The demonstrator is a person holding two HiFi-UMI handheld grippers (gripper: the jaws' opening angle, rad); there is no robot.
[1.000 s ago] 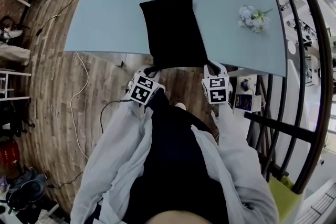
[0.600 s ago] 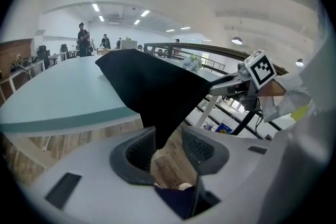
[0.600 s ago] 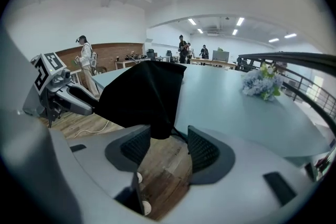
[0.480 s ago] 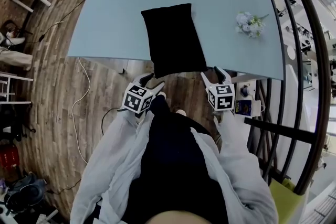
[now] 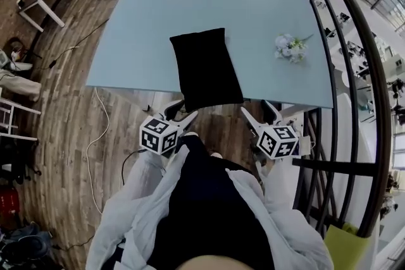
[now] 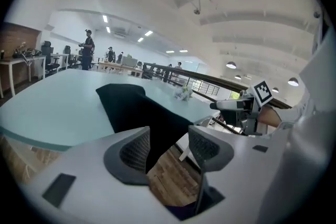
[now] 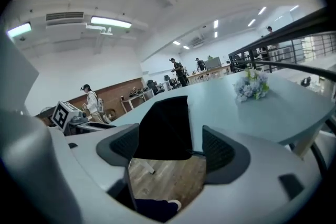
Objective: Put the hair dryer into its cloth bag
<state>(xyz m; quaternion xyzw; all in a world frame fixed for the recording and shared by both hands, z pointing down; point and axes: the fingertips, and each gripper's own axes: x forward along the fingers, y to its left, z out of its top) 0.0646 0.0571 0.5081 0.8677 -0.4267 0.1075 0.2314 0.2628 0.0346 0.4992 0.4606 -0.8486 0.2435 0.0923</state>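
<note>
Nearest, the left gripper (image 5: 182, 110) and right gripper (image 5: 259, 112) hung before the one counter (image 5: 145, 28), both pairs of jaws just opened wide, nothing between them. One black cloth bag (image 5: 204, 66) lay beyond, overhanging the near edge; one flower bunch (image 5: 288, 47) sat farther right.

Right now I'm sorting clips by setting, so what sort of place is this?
Probably an open-plan office or lab, perhaps on an upper level: a large pale-blue table, work desks with people standing beyond it, strip ceiling lights, and a black railing along one side.
</note>
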